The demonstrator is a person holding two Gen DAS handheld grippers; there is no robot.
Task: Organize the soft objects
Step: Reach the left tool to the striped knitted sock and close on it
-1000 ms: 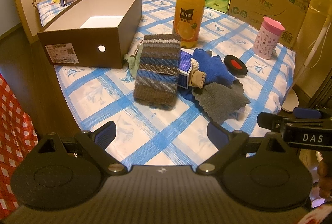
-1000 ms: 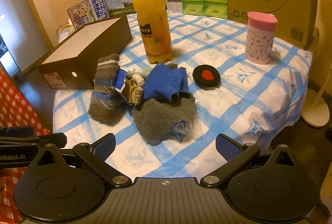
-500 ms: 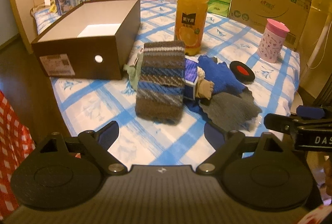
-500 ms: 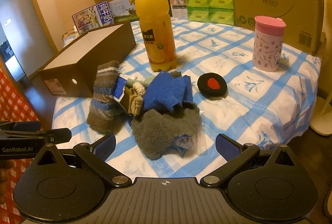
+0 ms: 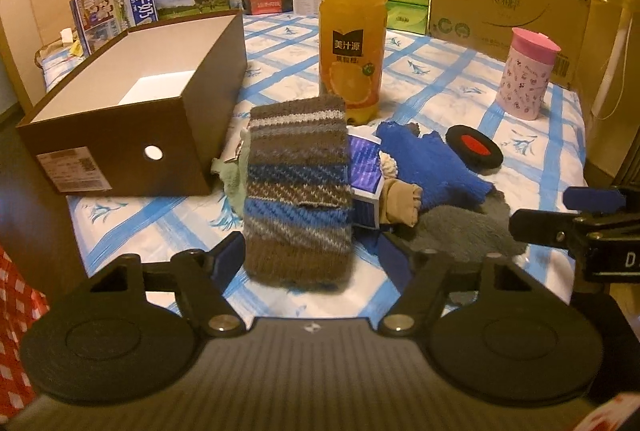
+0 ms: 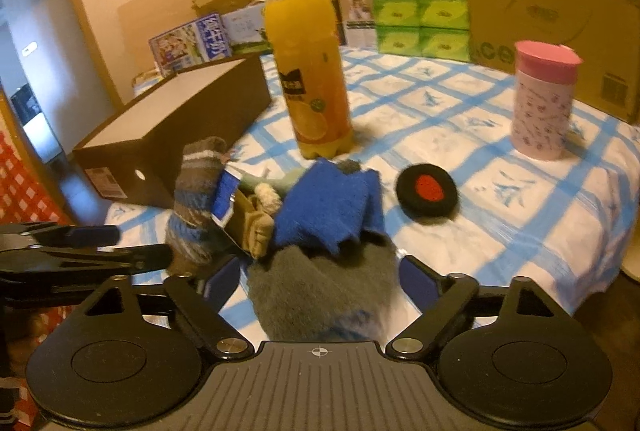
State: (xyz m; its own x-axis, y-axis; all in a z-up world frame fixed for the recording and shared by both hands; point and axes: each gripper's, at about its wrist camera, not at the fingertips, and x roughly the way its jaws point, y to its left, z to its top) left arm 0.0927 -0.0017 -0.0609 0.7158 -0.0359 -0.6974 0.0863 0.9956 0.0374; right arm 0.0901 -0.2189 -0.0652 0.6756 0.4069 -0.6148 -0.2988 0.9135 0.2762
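- Since a second ago, you have brought both grippers down and in toward the pile of soft things; each piece now sits larger and lower in its wrist view.
- Your left gripper (image 5: 310,255) now straddles the near end of the striped knit piece (image 5: 298,191). Its jaws are closing, with the knit between them but the pads not yet pressing on it.
- Your right gripper (image 6: 320,277) now brackets the grey fleece cloth (image 6: 324,291). Its jaws are closing too, the cloth between them and still ungripped as far as the blurred view shows.
- My reading: you have gone from approach to the start of two grasps, so nothing is sorted yet.
- The rest of the pile lies on the blue-checked tablecloth (image 5: 432,71): a blue fleece glove (image 5: 428,163) on top of the grey cloth, a tan sock (image 5: 400,201), a purple card pack (image 5: 364,167) and a pale green cloth (image 5: 234,179) tucked behind the knit piece.
- The brown shoebox (image 5: 132,135) stands open just to the left of the pile. Its white inside looks empty, though the near floor is hidden by the front wall.
- It is the likely place for the soft things, and the knit piece is nearest to it.
- The orange juice bottle (image 5: 354,19) stands close behind the pile; the pink cup (image 5: 526,75) and black-and-red disc (image 5: 474,147) sit apart to the right.
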